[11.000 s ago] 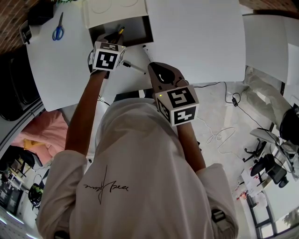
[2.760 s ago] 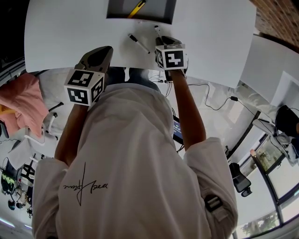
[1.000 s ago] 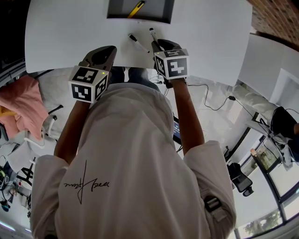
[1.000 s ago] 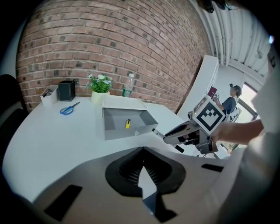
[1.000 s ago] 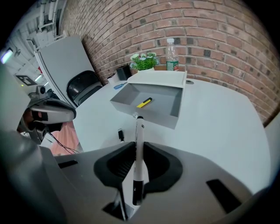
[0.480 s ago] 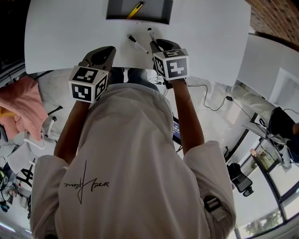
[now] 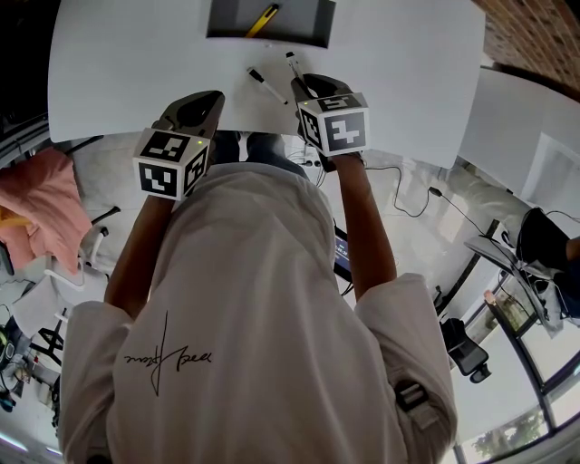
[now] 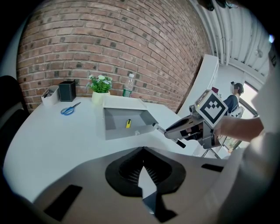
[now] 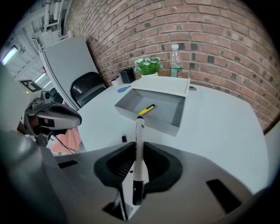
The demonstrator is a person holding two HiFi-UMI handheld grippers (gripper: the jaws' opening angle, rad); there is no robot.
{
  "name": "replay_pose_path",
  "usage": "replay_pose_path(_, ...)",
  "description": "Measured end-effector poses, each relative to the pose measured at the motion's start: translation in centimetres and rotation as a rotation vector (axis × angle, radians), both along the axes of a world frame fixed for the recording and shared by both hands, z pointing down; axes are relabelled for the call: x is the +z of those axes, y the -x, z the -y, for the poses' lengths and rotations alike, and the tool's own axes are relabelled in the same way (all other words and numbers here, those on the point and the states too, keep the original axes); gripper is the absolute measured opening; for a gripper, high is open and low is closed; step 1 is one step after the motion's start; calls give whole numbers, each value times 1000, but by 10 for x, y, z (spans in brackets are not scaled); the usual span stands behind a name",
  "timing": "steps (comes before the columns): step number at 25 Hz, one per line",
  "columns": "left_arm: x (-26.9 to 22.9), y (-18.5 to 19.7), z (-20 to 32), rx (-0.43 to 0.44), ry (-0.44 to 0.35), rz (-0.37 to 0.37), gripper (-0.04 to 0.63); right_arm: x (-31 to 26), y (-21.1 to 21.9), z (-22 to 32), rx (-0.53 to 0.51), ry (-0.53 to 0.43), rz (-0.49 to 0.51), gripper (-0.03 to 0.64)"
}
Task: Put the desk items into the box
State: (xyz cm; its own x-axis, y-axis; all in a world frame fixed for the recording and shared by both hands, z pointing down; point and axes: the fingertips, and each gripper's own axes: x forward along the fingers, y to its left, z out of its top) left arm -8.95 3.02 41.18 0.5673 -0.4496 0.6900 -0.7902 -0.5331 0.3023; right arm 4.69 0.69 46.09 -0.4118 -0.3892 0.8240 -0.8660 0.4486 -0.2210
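A grey open box (image 7: 304, 16) stands at the far side of the white table (image 7: 136, 63), with a yellow item (image 7: 264, 15) lying inside. My right gripper (image 7: 306, 83) is shut on a white marker (image 9: 138, 148) with a black cap, which points toward the box (image 9: 168, 109). A second white marker (image 7: 266, 84) lies on the table just left of it. My left gripper (image 7: 201, 104) hovers over the table's near edge, shut and empty; in its own view the jaws (image 8: 142, 168) meet with nothing between them.
Blue scissors (image 8: 70, 109), a black pen holder (image 8: 67, 90), a white tray (image 8: 49, 95), a potted plant (image 8: 100, 87) and a water bottle (image 8: 127, 85) sit along the brick wall behind the box. A black chair (image 9: 87, 89) stands at the left.
Over the last second almost nothing moved. Since the earlier frames the left gripper drew back from the box, and the right gripper took one marker off the table and raised it slightly.
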Motion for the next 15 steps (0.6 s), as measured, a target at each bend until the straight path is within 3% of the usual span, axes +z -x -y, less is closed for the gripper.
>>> replay_pose_path(15, -2, 8, -8, -11, -7, 2, 5, -20, 3, 16, -41, -47, -12, 81)
